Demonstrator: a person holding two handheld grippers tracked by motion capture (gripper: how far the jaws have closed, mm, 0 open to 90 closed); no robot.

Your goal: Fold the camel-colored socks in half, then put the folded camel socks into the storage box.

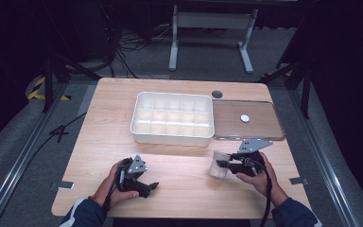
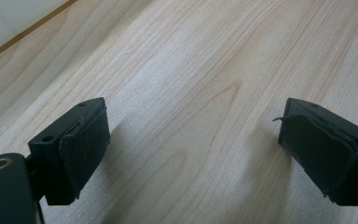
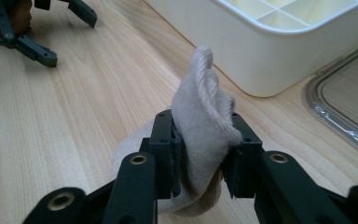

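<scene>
Wooden table [image 1: 179,175]: my right tongs [image 3: 200,149] pinch the sock [image 3: 203,116], not yet in the box [image 1: 172,137]; left tongs [image 2: 193,144] wide, empty.

A pale beige ribbed cotton sock [image 3: 204,121] is showing between black jaws. A white plastic compartment box [image 1: 172,119] is sitting on a light wooden table [image 1: 113,142] with wavy brown grain, beside a clear transparent lid [image 1: 248,120] bearing a white round spot.
</scene>
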